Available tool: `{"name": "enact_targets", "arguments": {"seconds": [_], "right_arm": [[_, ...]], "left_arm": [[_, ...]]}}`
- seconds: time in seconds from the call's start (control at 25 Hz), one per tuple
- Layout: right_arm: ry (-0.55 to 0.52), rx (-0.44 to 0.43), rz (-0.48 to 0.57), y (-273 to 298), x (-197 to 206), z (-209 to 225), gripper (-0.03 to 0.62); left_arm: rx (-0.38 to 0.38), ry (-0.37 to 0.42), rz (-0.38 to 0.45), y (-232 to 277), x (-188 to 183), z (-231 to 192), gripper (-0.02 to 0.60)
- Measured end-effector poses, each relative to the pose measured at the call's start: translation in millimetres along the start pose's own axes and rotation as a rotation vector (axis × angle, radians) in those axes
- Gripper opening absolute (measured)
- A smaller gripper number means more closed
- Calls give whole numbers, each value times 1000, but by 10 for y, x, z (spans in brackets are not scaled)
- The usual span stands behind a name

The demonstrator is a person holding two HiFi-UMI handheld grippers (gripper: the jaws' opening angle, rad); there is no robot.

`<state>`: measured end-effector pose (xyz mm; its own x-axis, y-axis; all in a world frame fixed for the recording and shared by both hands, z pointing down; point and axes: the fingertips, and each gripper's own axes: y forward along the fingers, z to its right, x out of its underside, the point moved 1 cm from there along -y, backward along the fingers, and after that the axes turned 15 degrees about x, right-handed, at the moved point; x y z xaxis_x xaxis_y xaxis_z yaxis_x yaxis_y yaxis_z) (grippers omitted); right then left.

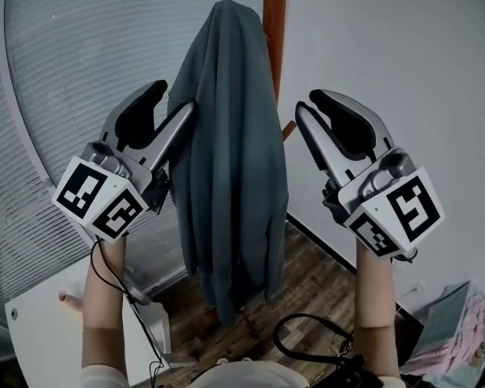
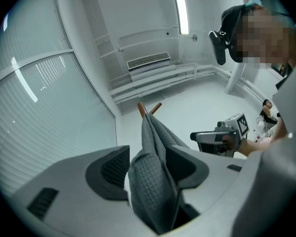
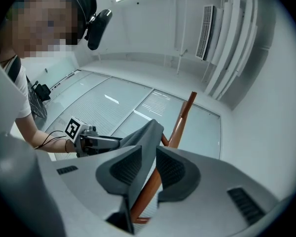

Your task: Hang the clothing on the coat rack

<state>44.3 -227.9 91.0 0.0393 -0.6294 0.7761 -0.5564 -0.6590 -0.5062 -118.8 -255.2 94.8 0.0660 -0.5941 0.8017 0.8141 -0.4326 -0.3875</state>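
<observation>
— Grey fabric between your left jaws: is it clamped?
— No. My left gripper stands wide apart. A fold of the clothing lies loose in the gap and seems to brush one pad, but nothing is pinched. My right gripper is spread too, with nothing in it.
— Where is the clothing?
— Draped over the top of the coat rack, hanging straight down along it, long axis upright, between my two tools.
— Which hand is nearer?
— The left, touching the clothing's left edge. The right hovers just beside the right edge, apart from it. I judge the hang is made, so the coming move is to draw the left jaws sideways off the cloth without dragging that fold from the rack's top.
</observation>
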Motion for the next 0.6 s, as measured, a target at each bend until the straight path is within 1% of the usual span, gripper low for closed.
{"name": "enact_targets", "arguments": {"seconds": [0.12,0.2,0.32,0.36,0.48,0.52,0.56,0.6], "right_arm": [[-5,-8,-1,11,4,-34,100],[-10,-12,0,11,-5,-56,100],[-19,-9,1,19,-23,-90,100],[-19,-9,2,23,-27,-94,98],[-10,-8,10,28,-31,-99,87],[-8,-5,14,23,-31,-99,70],[-6,0,18,17,-31,-97,56],[-4,4,22,12,-31,-96,51]], "left_arm": [[-9,24,4,-28,-67,10,225],[-24,32,23,-57,-138,14,225],[-84,71,71,-148,-267,-7,225],[-105,92,74,-172,-291,-12,225],[-141,133,43,-213,-304,-5,213],[-150,143,43,-234,-316,2,171],[-163,155,51,-262,-338,9,107],[-178,172,60,-290,-366,14,60]]}}
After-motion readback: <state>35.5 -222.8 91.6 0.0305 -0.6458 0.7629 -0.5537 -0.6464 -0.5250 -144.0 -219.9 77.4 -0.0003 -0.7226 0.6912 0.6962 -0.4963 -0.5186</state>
